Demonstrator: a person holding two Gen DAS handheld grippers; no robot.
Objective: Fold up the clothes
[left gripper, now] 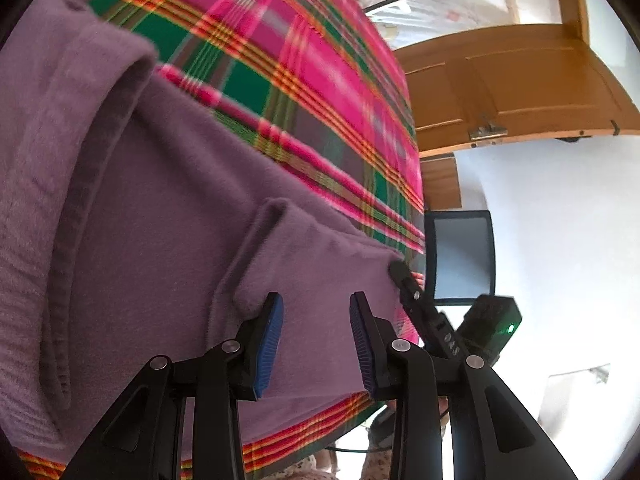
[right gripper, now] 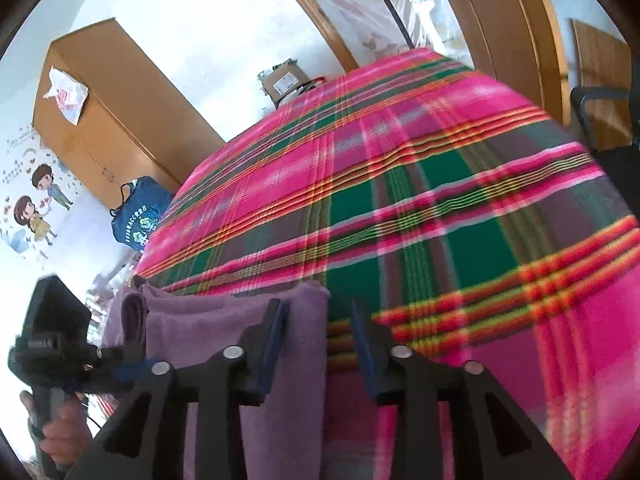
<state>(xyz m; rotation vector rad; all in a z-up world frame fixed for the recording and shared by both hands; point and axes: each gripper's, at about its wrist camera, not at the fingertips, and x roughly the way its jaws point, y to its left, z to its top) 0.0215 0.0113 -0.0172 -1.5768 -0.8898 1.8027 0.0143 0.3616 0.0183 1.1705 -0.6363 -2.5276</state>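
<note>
A purple fleece garment [left gripper: 160,220] lies spread on a pink and green plaid blanket [left gripper: 280,60], with a thick fold ridge running down its left side. My left gripper [left gripper: 316,312] hovers just over its near part, blue pads apart, flat cloth showing between them. A black finger [left gripper: 404,280] of my right gripper touches the garment's right corner. In the right wrist view the purple garment [right gripper: 224,320] fills the lower left. My right gripper [right gripper: 318,316] is open, straddling the cloth's right edge over the plaid blanket [right gripper: 440,200].
The blanket's edge drops off close in front. A wooden door [left gripper: 520,80] and a dark screen [left gripper: 460,256] stand to the right. A wardrobe [right gripper: 112,112], a blue bag [right gripper: 140,216], a cardboard box [right gripper: 284,80] and a black chair [right gripper: 600,120] ring the bed. A hand [right gripper: 64,436] grips the left tool's handle.
</note>
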